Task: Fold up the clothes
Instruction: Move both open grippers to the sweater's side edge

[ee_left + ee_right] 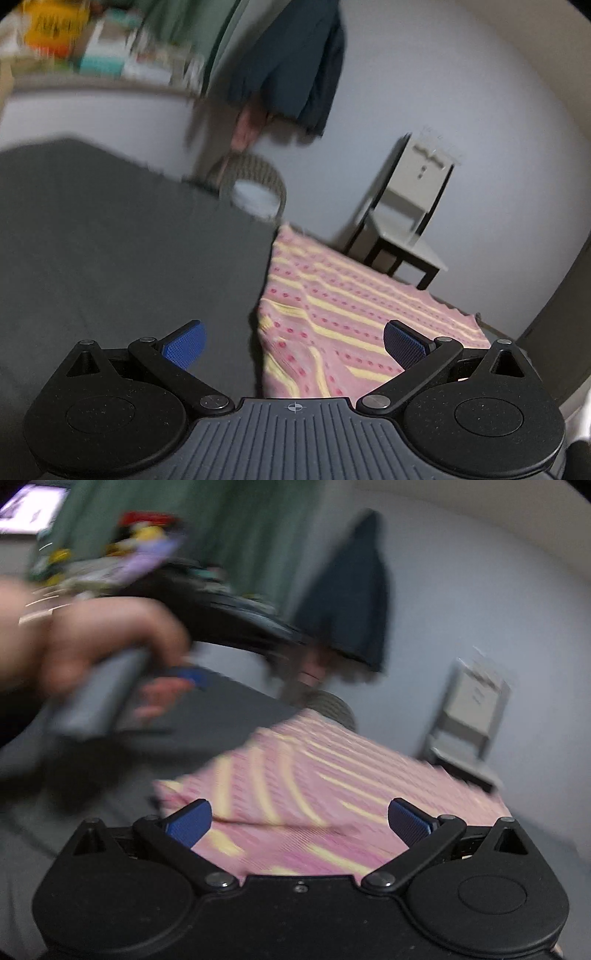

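One pink striped cloth [354, 314] is seen spread over the right part of the dark grey worktop [110, 240], its near edge rumpled. Both the left claw [293, 345] and right claw [299, 821] are held released above it, nothing gripped. Folding seems barely begun; a near corner must next be pinched.

Black two-finger tongs [293, 343] with blue ribbed pads [184, 347], silver pivot screws, grey ridged housing.

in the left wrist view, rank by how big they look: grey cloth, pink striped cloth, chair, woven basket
1. grey cloth
2. pink striped cloth
3. chair
4. woven basket
The chair and basket stand farther off, so their true sizes are unsure.
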`<action>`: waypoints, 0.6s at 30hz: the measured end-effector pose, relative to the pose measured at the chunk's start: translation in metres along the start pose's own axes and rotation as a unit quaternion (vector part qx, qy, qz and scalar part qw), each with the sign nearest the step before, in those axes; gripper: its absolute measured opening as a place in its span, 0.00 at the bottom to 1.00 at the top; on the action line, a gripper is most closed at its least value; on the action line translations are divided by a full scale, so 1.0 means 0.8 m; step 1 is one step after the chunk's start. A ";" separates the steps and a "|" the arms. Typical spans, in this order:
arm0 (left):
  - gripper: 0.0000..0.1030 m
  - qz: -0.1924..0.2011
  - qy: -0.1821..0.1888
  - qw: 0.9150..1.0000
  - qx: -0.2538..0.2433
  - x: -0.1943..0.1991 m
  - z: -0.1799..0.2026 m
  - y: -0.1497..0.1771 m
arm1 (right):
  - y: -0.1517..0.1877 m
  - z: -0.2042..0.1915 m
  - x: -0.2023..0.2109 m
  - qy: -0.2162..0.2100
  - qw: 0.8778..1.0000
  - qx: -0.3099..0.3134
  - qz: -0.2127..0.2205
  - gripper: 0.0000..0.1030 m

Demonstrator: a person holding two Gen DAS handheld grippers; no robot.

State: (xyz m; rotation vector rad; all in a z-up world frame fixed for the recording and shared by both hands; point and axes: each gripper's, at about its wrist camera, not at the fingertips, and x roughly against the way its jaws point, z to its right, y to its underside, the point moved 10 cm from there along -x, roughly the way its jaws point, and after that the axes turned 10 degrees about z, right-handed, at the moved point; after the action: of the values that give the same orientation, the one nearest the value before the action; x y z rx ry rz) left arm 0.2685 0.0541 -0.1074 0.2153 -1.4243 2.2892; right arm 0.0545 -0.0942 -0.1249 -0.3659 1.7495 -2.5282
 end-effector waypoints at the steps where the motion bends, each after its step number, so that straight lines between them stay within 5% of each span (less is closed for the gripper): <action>1: 0.99 -0.013 0.002 1.000 0.009 -0.017 -0.003 0.001 | -0.005 -0.015 -0.006 -0.015 1.000 0.013 0.004 1.00; 5: 0.99 -0.067 0.008 0.997 0.044 -0.082 -0.015 0.004 | -0.007 -0.061 -0.037 -0.047 0.997 0.063 -0.011 1.00; 11: 0.95 -0.120 0.002 0.993 0.001 -0.144 -0.012 0.030 | 0.011 -0.097 -0.079 -0.059 0.991 0.109 -0.058 0.99; 17: 0.62 -0.134 0.015 0.990 0.032 -0.179 -0.015 0.046 | 0.026 -0.095 -0.102 -0.048 0.991 0.085 -0.092 0.89; 18: 0.50 -0.135 0.019 0.990 0.034 -0.183 -0.015 0.047 | 0.025 -0.095 -0.104 -0.044 0.991 0.084 -0.092 0.89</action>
State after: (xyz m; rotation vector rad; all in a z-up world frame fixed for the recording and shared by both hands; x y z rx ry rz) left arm 0.3836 0.0094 -0.1949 0.3611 -1.2186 2.1090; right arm 0.1164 -0.0179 -0.1830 -0.6445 1.5246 -2.7113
